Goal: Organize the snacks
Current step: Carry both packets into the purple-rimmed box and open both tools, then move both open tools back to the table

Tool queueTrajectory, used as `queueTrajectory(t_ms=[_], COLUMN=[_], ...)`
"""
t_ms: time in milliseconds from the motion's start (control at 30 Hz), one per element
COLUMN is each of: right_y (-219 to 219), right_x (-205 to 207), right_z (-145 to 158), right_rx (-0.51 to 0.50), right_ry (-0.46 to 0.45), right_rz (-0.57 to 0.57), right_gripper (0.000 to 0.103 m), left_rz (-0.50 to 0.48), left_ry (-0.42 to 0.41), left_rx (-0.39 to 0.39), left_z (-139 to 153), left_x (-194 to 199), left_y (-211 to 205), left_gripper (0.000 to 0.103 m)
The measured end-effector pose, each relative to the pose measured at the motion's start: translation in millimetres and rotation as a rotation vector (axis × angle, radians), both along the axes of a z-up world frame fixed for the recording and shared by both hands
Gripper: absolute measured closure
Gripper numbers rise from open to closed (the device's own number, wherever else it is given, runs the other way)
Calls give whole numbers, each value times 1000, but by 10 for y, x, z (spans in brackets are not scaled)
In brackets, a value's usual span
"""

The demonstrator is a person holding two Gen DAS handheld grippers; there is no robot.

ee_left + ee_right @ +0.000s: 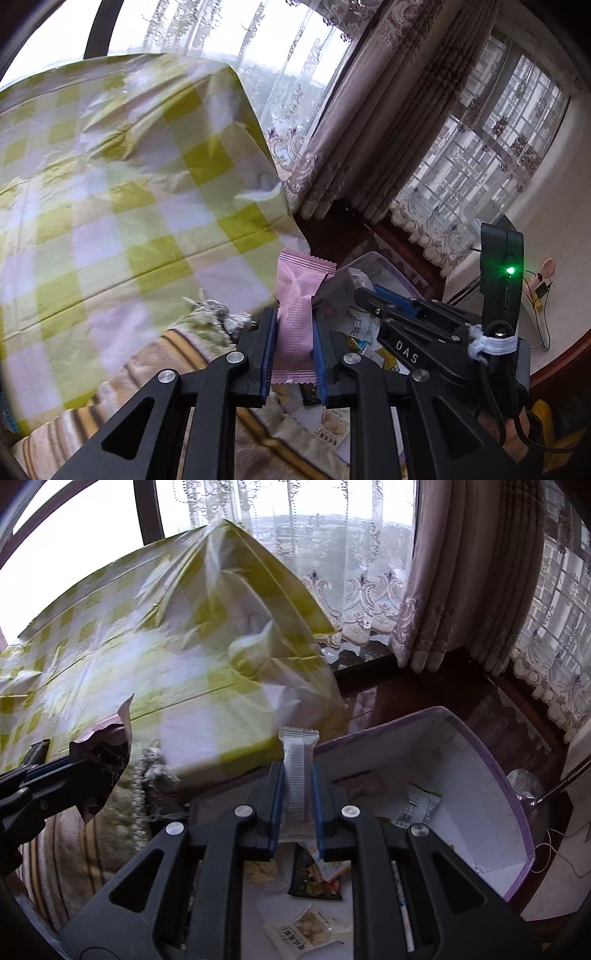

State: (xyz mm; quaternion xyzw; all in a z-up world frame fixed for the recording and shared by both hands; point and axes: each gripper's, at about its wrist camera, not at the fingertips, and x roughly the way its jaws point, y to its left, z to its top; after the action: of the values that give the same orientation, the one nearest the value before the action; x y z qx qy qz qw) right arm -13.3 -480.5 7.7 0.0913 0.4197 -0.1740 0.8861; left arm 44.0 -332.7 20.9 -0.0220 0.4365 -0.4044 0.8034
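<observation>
My left gripper (294,325) is shut on a pink snack packet (297,291) that stands upright between the blue pads. My right gripper (297,797) is shut on a white-grey snack packet (298,760), also upright. Below and to its right lies an open white box with a purple rim (491,760) that holds several snack packets (314,878). In the left wrist view the right gripper (364,295) reaches in from the right over the box (373,256) with the grey packet (340,286). The left gripper (55,766) shows at the left edge of the right wrist view with the pink packet (107,746).
A large green-and-white checked bag (110,184) (184,646) bulks to the left, close behind both grippers. A striped blanket (177,354) lies under it. Curtains (369,129) and a dark wooden sill (424,686) stand behind. A small pink fan (546,266) sits far right.
</observation>
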Motion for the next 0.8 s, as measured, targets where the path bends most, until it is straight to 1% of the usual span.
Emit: queueTrajectory(t_ms=[167,367,400,500,567,633,667,700,800], right_y=[-338,-626,-661,-763,-807,-825,-824,-821,-789], right_x=[-112,-192,-201,-225,-236,-246,-253,-262,-270], right_z=[-62,-111,-115,-140,-155,-169,-169,-162,-143], right_rx=[18,35,38,41,47,49,50,51,48], right_ry=[-2,-10,-11,-14,-13,-10,-13,-20,-32], right_rz=[-70,-125,-132,-158,-163,-159,-160,-161,-153], right_gripper=[85,85,83,83,81,67,52,43,42], left_rz=[-37,-83,-86,-106,-105,-94,-86,-78,-57], left_ry=[17,24,23,30,33,38,38,40,47], left_rx=[36,78,82,85,93,92,87,83,78], left_z=[-86,-150,-161,-179,-195,-200,-197,-194,-194], left_x=[-62,-153,-147,-160,-155,-144,-142,-138,-134], left_y=[-248,-467,-497,-549,-565,-553,-531,-506,-442], left_gripper=[84,84,82,82,79,69,67,66,66])
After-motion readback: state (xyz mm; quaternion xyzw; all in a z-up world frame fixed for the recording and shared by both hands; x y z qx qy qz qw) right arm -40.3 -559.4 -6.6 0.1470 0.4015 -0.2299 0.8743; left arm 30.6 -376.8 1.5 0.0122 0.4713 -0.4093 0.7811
